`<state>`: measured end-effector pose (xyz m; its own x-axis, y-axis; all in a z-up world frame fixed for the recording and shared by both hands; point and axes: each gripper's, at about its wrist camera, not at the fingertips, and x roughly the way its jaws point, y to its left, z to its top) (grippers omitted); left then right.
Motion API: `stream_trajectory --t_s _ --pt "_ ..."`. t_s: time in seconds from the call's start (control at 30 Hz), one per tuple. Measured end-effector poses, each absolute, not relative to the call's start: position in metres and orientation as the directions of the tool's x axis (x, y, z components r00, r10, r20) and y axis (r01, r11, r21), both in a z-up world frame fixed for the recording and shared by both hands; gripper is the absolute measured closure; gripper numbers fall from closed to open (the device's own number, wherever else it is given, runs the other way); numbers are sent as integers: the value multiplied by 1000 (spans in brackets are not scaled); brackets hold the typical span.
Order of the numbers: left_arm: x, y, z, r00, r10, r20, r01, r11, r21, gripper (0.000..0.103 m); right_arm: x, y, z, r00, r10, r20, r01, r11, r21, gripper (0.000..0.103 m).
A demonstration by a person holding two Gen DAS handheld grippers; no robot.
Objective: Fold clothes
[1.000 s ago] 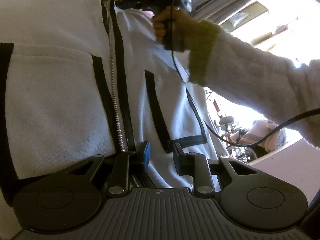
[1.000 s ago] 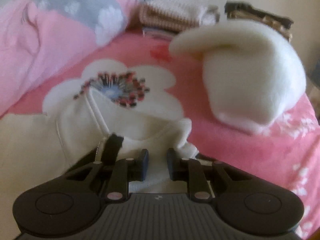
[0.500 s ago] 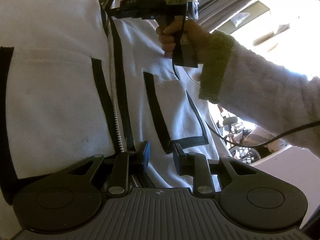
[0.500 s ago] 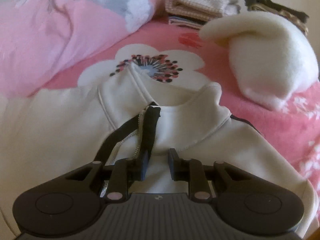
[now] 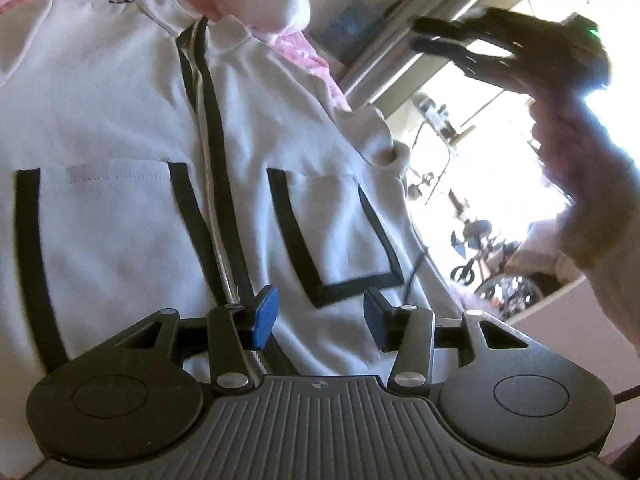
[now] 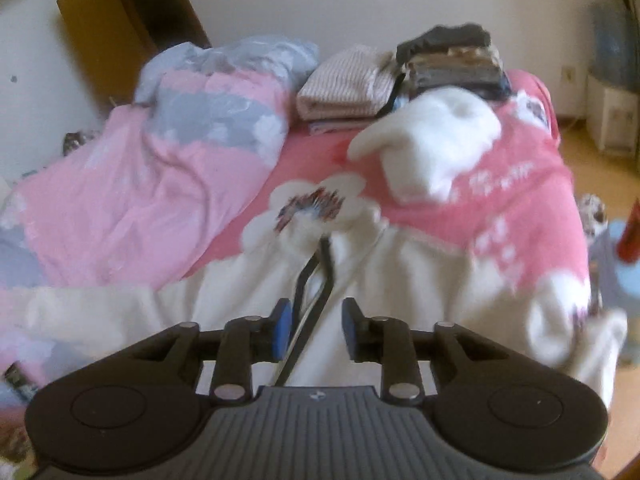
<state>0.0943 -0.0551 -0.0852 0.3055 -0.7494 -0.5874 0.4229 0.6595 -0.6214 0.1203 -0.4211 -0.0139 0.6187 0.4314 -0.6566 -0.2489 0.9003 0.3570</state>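
Right wrist view: a white zip jacket [image 6: 248, 300] spread on a pink floral bed [image 6: 532, 184].
Both tongs [image 6: 313, 332] [image 5: 316, 312] are opening, empty, above the jacket; folded clothes [image 6: 344, 88] beyond it, by the wall.

Left wrist: close, low over white jacket [image 5: 120, 128]. Right wrist: higher, farther back over bed [image 6: 520, 184]. Both share jacket's zip [image 5: 208, 168].

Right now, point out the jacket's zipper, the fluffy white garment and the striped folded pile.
zipper [image 5: 208, 184], left wrist view, mid-length of the teeth.
fluffy white garment [image 6: 436, 140], right wrist view, its middle.
striped folded pile [image 6: 344, 84], right wrist view, top layer.
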Motion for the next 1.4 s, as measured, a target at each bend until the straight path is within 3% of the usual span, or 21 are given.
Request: stream_trajectory --t_s 0.23,0.4,0.47,0.57,0.7,0.87,0.93,1.07,1.17,1.4 --pt "76 -30 -73 322 -643 -695 361 762 -538 55 42 -392 -63 502 456 -735 -284 890 358 71" --pt "56 -26 -68 327 -596 -733 381 793 -475 55 9 -358 -132 405 314 -859 -393 908 146 72" --pt "47 -34 -66 325 -581 -746 424 795 -435 55 0 -349 -144 428 252 -868 -427 903 51 72" --pt "36 -50 -64 326 -579 -747 508 774 -378 55 -10 -342 -130 465 216 -859 -429 903 -5 72" --pt "26 -75 -65 326 -589 -739 615 726 -307 55 -39 -345 -101 475 315 -822 -495 868 47 72" --pt "11 -106 -81 348 -527 -775 711 687 -148 53 -56 -350 -149 448 190 -874 -457 888 -42 71" --pt "6 -109 -80 367 -515 -775 725 680 -108 53 -56 -353 -139 452 189 -872 -415 910 -18 72" --pt "8 -102 -80 353 -522 -777 710 690 -141 53 -68 -363 -120 475 209 -855 -372 928 20 72" --pt "4 -102 -81 353 -516 -780 712 690 -134 53 -75 -371 -145 431 154 -889 -353 935 -10 72" --pt "2 -106 -83 319 -515 -795 699 695 -170 53 -81 -375 -150 463 159 -872 -323 946 1 71"
